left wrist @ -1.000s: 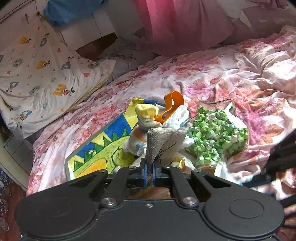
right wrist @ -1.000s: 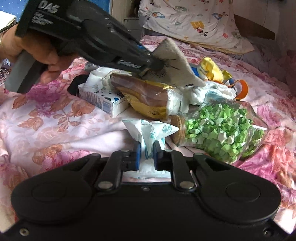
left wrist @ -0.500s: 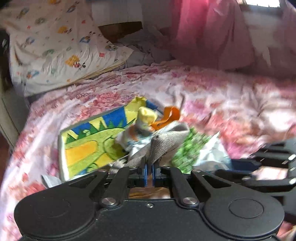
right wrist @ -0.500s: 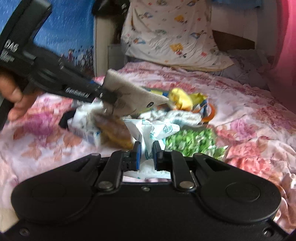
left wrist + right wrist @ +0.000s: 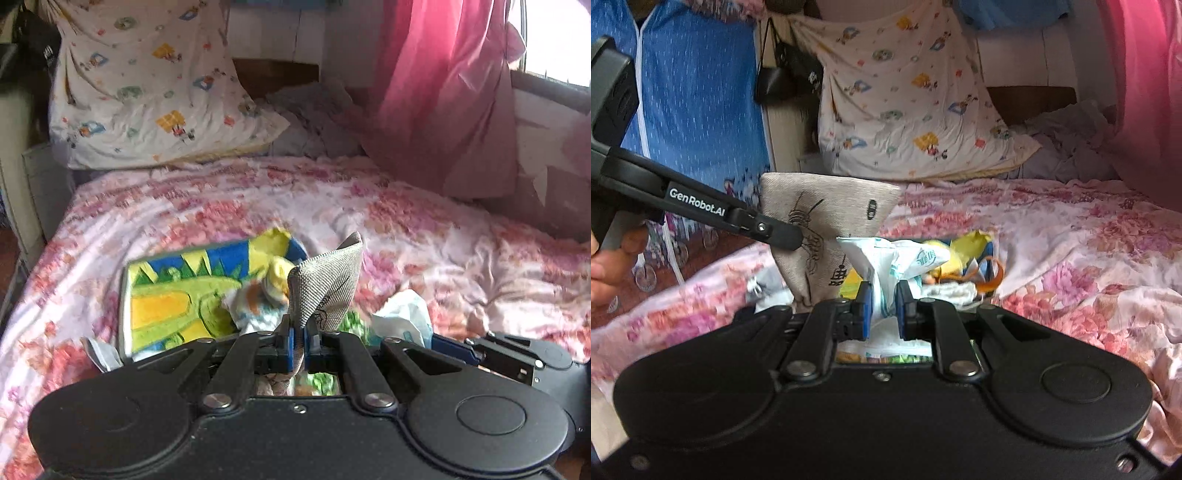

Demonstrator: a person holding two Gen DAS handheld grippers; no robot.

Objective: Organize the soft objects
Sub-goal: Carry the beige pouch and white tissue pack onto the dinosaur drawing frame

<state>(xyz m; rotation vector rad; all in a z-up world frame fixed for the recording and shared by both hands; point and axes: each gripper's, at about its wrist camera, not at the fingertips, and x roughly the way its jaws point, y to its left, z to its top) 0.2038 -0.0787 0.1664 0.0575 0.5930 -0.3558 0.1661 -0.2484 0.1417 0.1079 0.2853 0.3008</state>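
A: Left wrist view – left gripper [image 5: 298, 334] has its fingers clenched on the beige pouch [image 5: 327, 286], cloth squeezed betw. the blue pads. Pouch stands up above the fingers, top corner pointing up-right, clear of the bed [image 5: 424, 236].

B: What's behind it?

A: Pile of soft stuff on the flowered bedspread: green/yellow/blue cloth book [image 5: 177, 299] lying flat, small yellow-white plush [image 5: 273, 288] just beside the pouch, blurry. Green bits [image 5: 349, 321] peek out low, partly hidden.

B: Right side?

A: Right wrist view – right gripper [image 5: 882, 312] fingers grasping a white tissue pack [image 5: 890, 266] w/ green print; wrapper bunched betw. the pads, top flaring out above them. In the left view the same pack [image 5: 402, 317] shows just ahead of the right gripper's tip, lower right.

B: Are the two items touching?

A: Can't tell. From the right cam the pouch [image 5: 827, 225] hangs from the left gripper's tip [image 5: 783, 236], just left of the tissue pack, overlapping it in view. Black line drawings on the pouch. Orange loop [image 5: 995, 275] lies in the pile behind the pack.

B: Background?

A: Cartoon-print pillow [image 5: 147, 92] propped at the head of the bed, pink curtain [image 5: 443, 92] to the right, blue garment [image 5: 698, 99] hanging left in the right cam.
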